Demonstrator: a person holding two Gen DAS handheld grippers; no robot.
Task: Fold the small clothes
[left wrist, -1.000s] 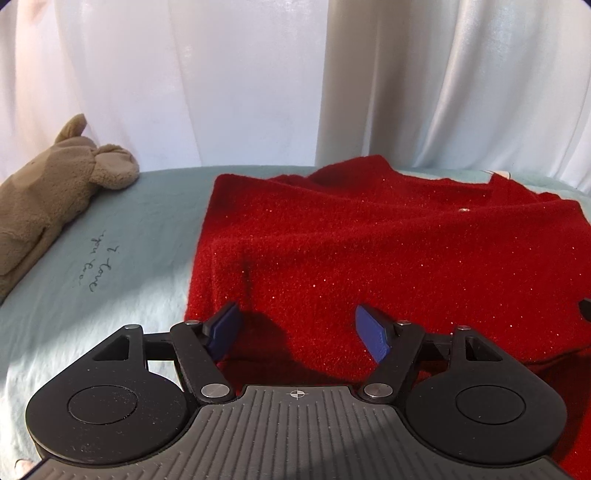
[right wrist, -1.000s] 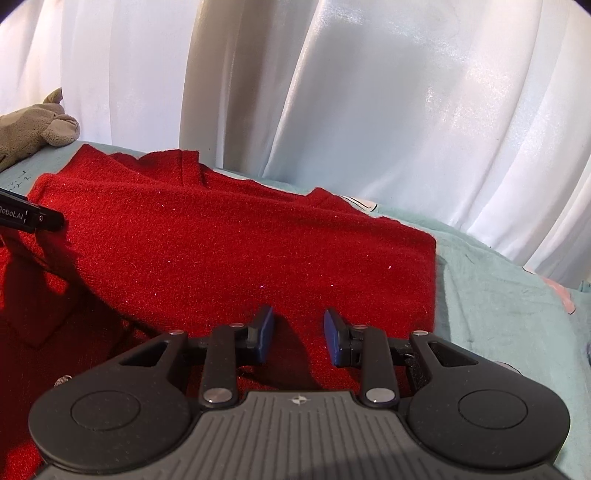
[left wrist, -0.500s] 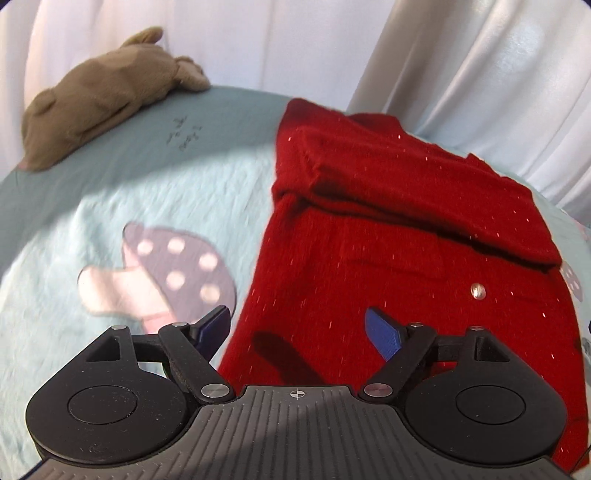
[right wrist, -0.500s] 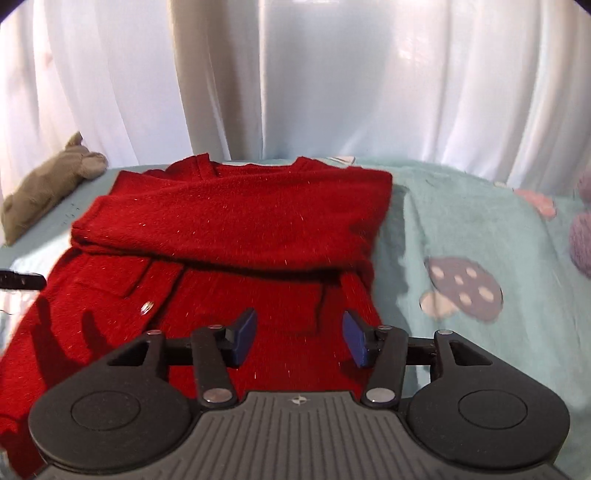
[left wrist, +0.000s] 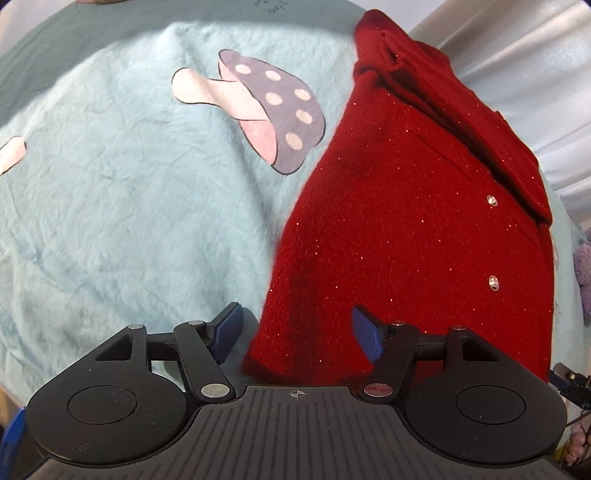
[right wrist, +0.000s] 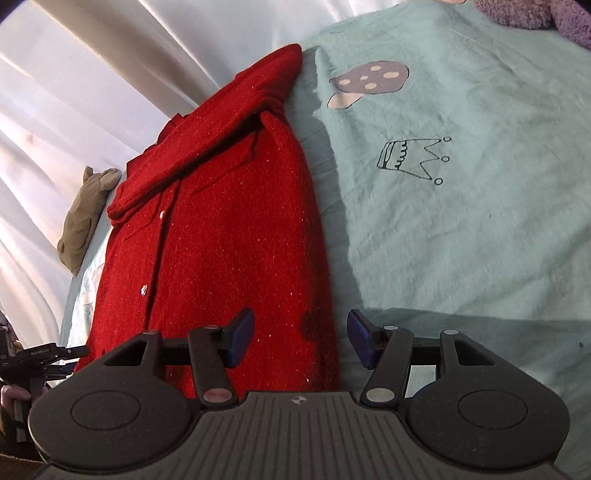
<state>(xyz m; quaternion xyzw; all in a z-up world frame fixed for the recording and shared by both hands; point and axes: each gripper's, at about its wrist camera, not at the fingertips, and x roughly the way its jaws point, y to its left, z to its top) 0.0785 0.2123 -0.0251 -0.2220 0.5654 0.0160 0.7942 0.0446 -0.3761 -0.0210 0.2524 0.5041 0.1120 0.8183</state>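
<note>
A red knitted cardigan (left wrist: pixel 406 229) with small silver buttons lies flat on a light teal blanket (left wrist: pixel 129 206), its sleeves folded across the top. It also shows in the right wrist view (right wrist: pixel 221 240). My left gripper (left wrist: pixel 295 334) is open and empty, over the cardigan's near left hem corner. My right gripper (right wrist: pixel 301 341) is open and empty, over the near right hem corner. The hem edge itself is partly hidden under both gripper bodies.
The blanket has a mushroom print (left wrist: pixel 266 107) left of the cardigan, and a mushroom (right wrist: pixel 365 83) and crown drawing (right wrist: pixel 413 157) to its right. A brown plush toy (right wrist: pixel 86 214) lies at the far left. White curtains (right wrist: pixel 92 74) hang behind. A purple plush (right wrist: pixel 535 14) sits far right.
Both grippers have pulled back from the folded top of the cardigan to its near hem and tilted down. Both stayed open and the right one widened.
</note>
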